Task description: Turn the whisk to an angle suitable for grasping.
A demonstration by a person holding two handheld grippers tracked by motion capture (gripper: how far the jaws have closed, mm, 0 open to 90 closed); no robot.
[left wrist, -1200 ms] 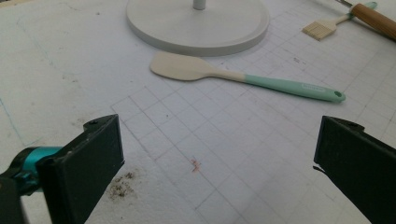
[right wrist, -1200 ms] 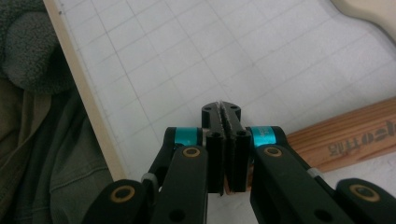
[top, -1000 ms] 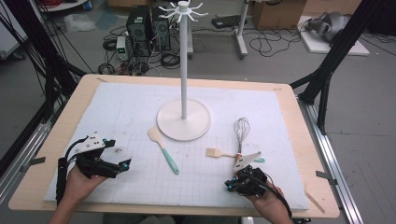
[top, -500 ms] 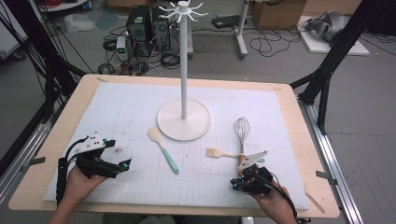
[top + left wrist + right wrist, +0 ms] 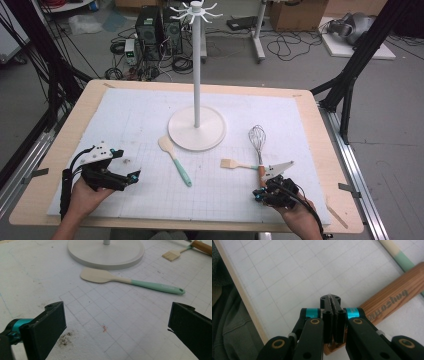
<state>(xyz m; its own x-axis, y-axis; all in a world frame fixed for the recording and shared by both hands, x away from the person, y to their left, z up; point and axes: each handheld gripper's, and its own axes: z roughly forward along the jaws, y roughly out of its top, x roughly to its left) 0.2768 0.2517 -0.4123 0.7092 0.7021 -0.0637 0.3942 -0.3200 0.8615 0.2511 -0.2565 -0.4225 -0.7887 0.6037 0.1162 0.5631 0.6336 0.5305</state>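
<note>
The whisk (image 5: 257,145) lay on the white mat (image 5: 150,120), to the right of the round base of the tall hook stand (image 5: 196,127). Its wire head pointed away from the person and its wooden handle (image 5: 387,306) pointed back toward the right hand. That made the handle the easy end to reach.

The right gripper (image 5: 264,189) hung just above the near end of that handle. In the right gripper view its two black jaws were pressed flat together, with nothing between them. The wooden handle showed under and beside the jaws, not inside them. So the whisk was not picked up yet. The jaws would likely have to spread first before they could grab the handle.

A little pastry brush (image 5: 235,163) lay just left of the whisk handle, so the grab would need care not to bump it.

The left gripper (image 5: 131,176) rested low over the mat on the left side. Its jaws stood wide apart and held nothing. The spatula (image 5: 130,281) with the green handle lay ahead of it, near the stand base. The hooks at the top of the stand looked like the place for hanging the tools.
</note>
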